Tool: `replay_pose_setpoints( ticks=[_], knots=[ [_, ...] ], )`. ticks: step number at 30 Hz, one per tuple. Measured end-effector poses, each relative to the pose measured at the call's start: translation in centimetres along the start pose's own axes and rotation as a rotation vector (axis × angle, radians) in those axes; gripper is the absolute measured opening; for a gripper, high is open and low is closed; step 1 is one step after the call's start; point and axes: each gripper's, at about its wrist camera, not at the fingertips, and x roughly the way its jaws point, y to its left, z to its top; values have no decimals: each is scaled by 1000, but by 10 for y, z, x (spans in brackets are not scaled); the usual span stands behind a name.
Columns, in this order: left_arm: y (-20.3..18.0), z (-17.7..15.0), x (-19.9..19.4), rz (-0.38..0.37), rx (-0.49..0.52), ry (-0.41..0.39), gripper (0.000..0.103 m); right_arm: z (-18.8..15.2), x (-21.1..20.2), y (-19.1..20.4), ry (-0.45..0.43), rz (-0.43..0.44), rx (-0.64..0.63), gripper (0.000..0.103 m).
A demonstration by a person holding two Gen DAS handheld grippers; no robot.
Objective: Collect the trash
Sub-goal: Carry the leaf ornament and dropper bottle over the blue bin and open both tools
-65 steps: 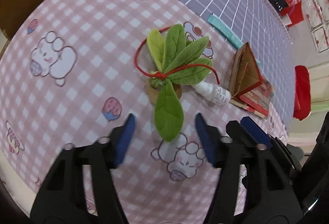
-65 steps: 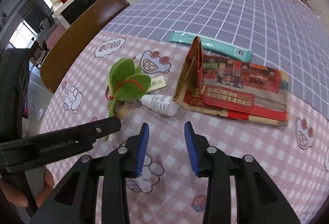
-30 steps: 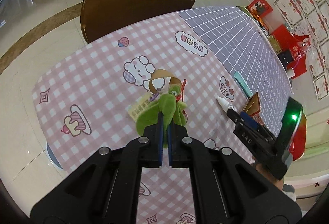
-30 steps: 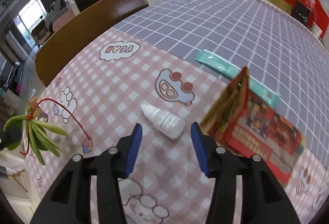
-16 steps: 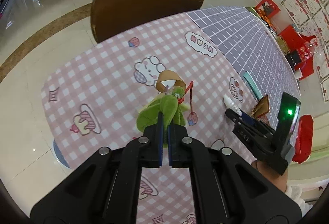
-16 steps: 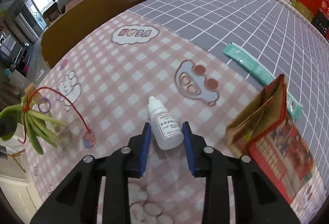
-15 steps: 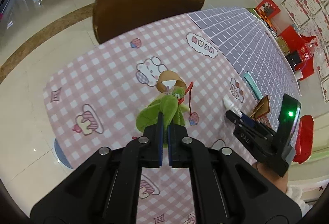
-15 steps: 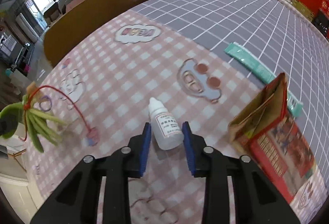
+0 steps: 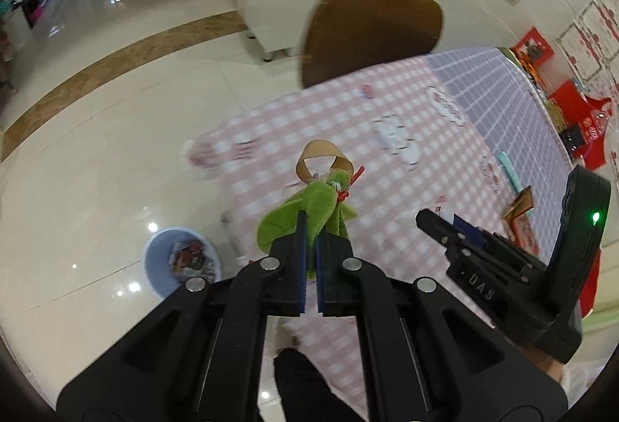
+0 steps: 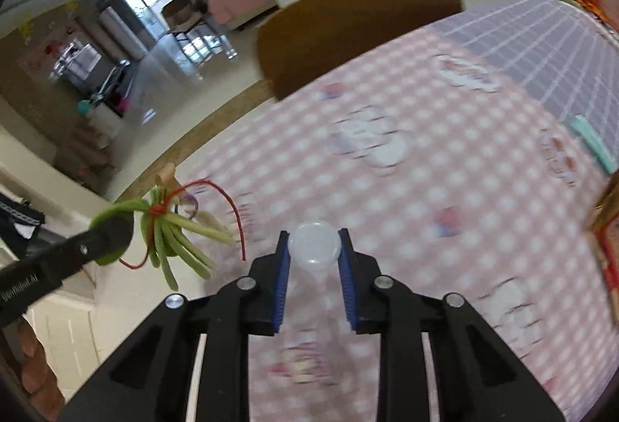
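both hands loaded, bin sits down-left of the leaf bunch

fig.: left gripper (image 9: 308,240) is pinched nearly closed on the green leaf bunch (image 9: 309,201), w/ its red string and tan loop hanging forward over the table edge. right gripper (image 10: 313,259) is clamped at narrow width on a small white bottle (image 10: 314,246), seen end-on, long axis running back along the fingers. i read the key relation as this: the blue bin (image 9: 182,261) stands on the floor, below and left of my left gripper, well apart from the pink checked tablecloth (image 9: 387,120). left hand is nearer it, so i'd drop the leaves first, bottle after. folded paper (image 9: 520,207) and teal strip (image 10: 592,139) lie on the table.
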Motion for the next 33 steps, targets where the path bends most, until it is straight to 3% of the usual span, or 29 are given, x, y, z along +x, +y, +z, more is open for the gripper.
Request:
replay_pose_setpoints(
  ticks=[8, 13, 21, 26, 27, 29, 30, 33],
  knots=[
    [101, -29, -37, 65, -112, -3, 3, -19, 14, 121, 46, 148, -117, 24],
    [162, -45, -47, 87, -189, 37, 3, -39, 29, 186, 85, 202, -180, 24],
    [209, -56, -43, 87, -222, 94, 3, -56, 49, 239, 118, 211, -224, 24],
    [232, -57, -38, 44, -280, 143, 7, -59, 53, 255, 121, 203, -228, 24],
    [236, -58, -37, 29, -290, 149, 13, -58, 53, 258, 121, 202, -227, 24],
    [240, -58, -36, 52, -297, 154, 37, -57, 53, 259, 120, 199, -226, 24],
    [240, -58, -36, 55, -300, 149, 60, -57, 53, 260, 119, 198, -226, 24],
    [244, -57, -37, 63, -294, 141, 61, -57, 53, 263, 120, 193, -226, 24]
  ],
)
